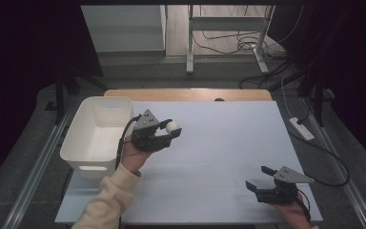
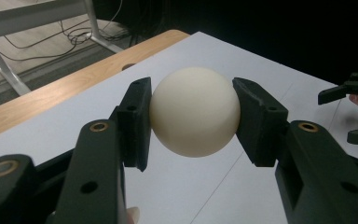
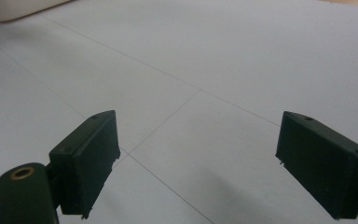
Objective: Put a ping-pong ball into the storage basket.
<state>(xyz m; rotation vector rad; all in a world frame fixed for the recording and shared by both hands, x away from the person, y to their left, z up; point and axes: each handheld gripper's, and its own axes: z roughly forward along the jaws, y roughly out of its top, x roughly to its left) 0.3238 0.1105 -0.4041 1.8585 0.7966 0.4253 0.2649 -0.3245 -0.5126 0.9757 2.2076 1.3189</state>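
Left gripper [image 2: 193, 116] is clamping the white ball [image 2: 195, 111] squarely between its pads, above the table [image 1: 219, 143]; the white bin [image 1: 95, 136] is sitting just behind it. Right gripper [image 3: 196, 163] is hovering wide open, nothing between its fingers.

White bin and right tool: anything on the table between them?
In the high view, the left tool, shut on a cream ball, hangs beside the white bin. From there to the open right tool the white table is bare.
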